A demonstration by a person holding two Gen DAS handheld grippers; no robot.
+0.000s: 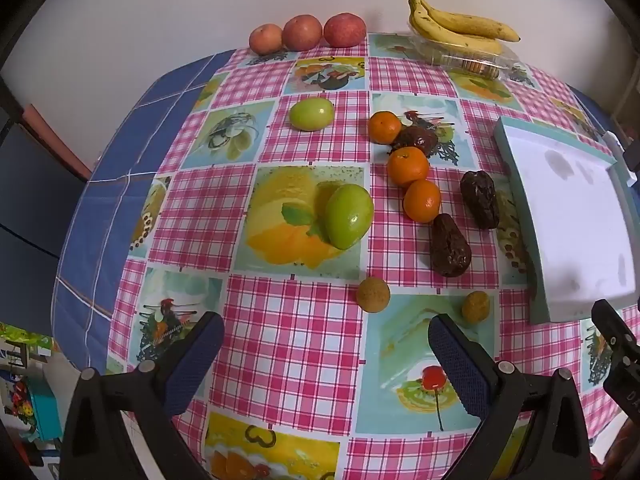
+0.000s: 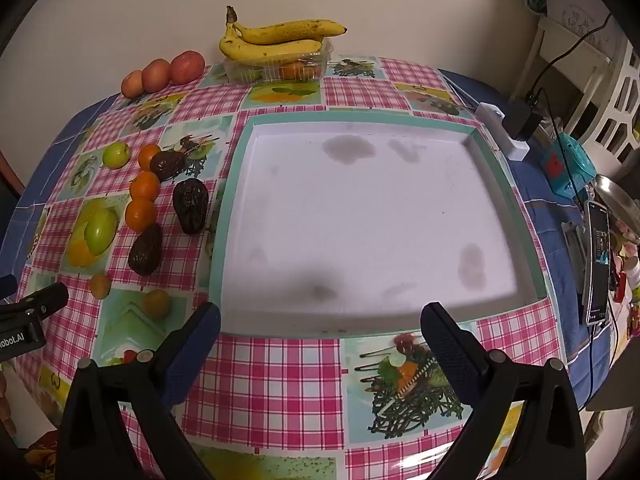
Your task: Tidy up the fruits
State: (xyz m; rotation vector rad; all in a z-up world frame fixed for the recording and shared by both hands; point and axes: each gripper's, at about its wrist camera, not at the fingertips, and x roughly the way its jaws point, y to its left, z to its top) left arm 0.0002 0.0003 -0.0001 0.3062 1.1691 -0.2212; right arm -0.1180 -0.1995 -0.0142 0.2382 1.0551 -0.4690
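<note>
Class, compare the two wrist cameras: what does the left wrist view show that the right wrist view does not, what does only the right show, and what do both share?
Only the left wrist view shows the left tongs open wide over the cloth, close to the two small brown round fruits.

Only the right wrist view shows the whole empty tray, a phone and a charger beside it, with the right tongs open at the tray's near edge.

Both show the bananas, three apples, three oranges, two green fruits and the checked tablecloth.

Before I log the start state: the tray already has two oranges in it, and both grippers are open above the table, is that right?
Not quite. The tray holds no fruit, as the right wrist view shows; the three oranges lie on the tablecloth beside it. Both the left gripper and right gripper are indeed open.
</note>
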